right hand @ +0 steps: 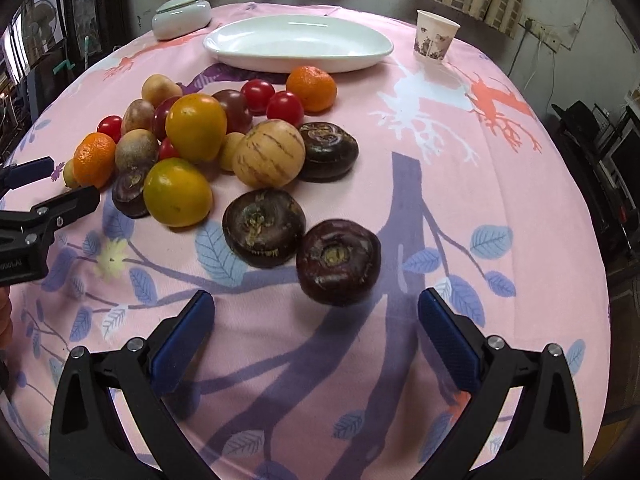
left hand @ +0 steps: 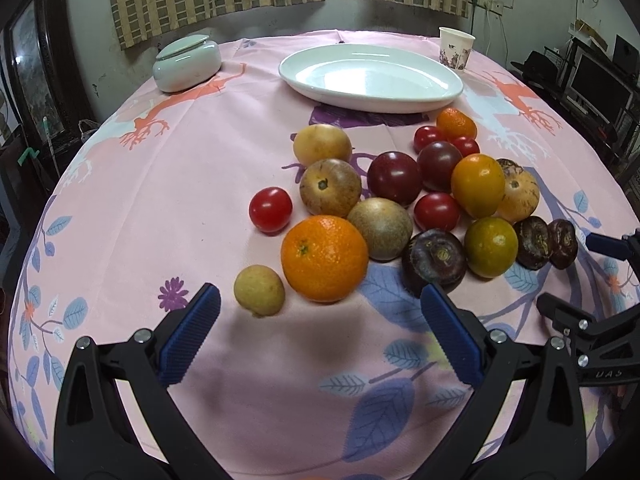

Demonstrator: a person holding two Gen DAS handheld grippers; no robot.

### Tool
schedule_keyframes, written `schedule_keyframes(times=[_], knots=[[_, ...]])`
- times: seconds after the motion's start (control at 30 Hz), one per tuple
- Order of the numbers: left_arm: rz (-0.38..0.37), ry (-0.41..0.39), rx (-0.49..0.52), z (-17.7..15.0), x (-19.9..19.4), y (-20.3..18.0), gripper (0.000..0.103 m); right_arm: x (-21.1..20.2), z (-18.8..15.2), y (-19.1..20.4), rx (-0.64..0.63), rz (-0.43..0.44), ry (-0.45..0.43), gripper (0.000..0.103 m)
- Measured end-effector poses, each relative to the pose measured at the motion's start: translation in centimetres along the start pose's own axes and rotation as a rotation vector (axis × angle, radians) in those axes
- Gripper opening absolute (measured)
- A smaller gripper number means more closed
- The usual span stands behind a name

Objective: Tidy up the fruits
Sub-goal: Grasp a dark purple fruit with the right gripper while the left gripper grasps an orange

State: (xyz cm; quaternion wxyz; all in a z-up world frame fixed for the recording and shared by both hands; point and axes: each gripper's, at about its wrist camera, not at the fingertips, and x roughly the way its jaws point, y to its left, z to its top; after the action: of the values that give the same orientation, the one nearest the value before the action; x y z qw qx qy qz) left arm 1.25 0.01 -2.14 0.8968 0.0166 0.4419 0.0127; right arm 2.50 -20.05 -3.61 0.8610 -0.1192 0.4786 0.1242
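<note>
My left gripper [left hand: 320, 312] has its jaws spread wide, holding nothing. Just ahead, between the jaw tips, sits a large round orange [left hand: 324, 258]; a small tan round fruit [left hand: 259, 290] lies beside the left tip. My right gripper [right hand: 316, 316] is likewise wide and empty; a dark purple flattened water chestnut [right hand: 338, 261] sits just ahead between its tips. Beyond lies the mixed fruit pile. Farthest ahead stands an empty white oval ceramic plate [left hand: 400, 102].
</note>
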Motion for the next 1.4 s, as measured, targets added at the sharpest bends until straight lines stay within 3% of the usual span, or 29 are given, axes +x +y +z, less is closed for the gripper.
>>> schedule_keyframes(times=[0.03, 0.13, 0.23, 0.27, 0.3, 0.37, 0.47, 0.8, 1.13, 1.4], knots=[[-0.003, 0.004, -0.006, 0.0, 0.1, 0.1, 0.101, 0.1, 0.3, 0.1, -0.004, -0.002, -0.001, 0.098], [-0.002, 0.009, -0.016, 0.1, 0.2, 0.4, 0.101, 0.3, 1.0, 0.0, -0.004, 0.038, 0.000, 0.071], [-0.001, 0.022, -0.019, 0.0, 0.5, 0.6, 0.101, 0.3, 1.1, -0.3, -0.018, 0.048, -0.023, 0.062], [-0.002, 0.027, -0.019, 0.0, 0.6, 0.6, 0.101, 0.2, 1.0, -0.5, -0.013, 0.051, -0.030, 0.048], [-0.004, 0.033, -0.017, 0.0, 0.8, 0.6, 0.101, 0.2, 1.0, -0.8, -0.001, 0.049, -0.033, 0.041], [-0.010, 0.041, -0.016, 0.0, 0.9, 0.6, 0.101, 0.1, 1.1, -1.9, 0.039, 0.085, -0.032, 0.041], [-0.002, 0.039, -0.021, 0.1, 0.9, 1.0, 0.101, -0.4, 1.0, -2.2, 0.036, 0.065, -0.060, 0.041], [0.012, 0.079, -0.048, 0.3, 1.9, 1.9, 0.101, 0.4, 0.9, -2.3, 0.055, 0.110, -0.062, 0.047], [0.017, 0.037, -0.023, 0.3, -0.2, 2.4, 0.101, -1.0, 1.2, -3.3, 0.105, 0.120, -0.115, 0.042], [0.070, 0.001, 0.066, 0.3, -0.5, 2.0, 0.101, -2.0, 1.0, -2.8, 0.080, 0.121, -0.130, 0.042]])
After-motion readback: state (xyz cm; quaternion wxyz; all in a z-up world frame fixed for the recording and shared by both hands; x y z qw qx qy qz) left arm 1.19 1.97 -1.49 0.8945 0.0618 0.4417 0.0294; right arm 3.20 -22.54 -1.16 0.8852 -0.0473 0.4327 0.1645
